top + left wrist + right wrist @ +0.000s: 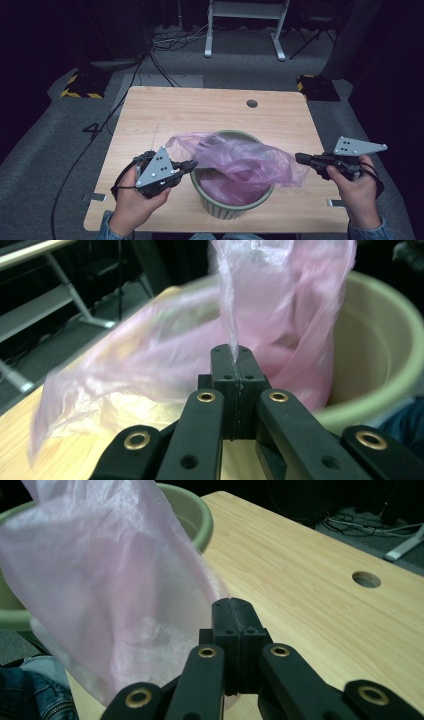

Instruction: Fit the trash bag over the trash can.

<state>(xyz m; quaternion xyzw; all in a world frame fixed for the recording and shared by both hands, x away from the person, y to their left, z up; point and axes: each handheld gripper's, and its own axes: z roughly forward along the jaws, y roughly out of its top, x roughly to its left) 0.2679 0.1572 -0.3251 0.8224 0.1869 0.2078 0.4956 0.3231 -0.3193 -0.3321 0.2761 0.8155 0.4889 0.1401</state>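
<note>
Where both tongs [192, 164] [299, 158] pinch, bag [240, 160] stretches between.

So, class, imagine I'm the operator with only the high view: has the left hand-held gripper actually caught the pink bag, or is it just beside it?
Observer: Caught. In the left gripper view, the left hand-held gripper has its jaws shut on a thin fold of the pink bag.
Operator: And the right one?
Observer: The right hand-held gripper is shut on the bag's edge, out over the table.
Operator: Is the bag lining the green bin properly?
Observer: Partly. The left gripper view shows bare inner wall of the green bin beside the plastic.
</note>
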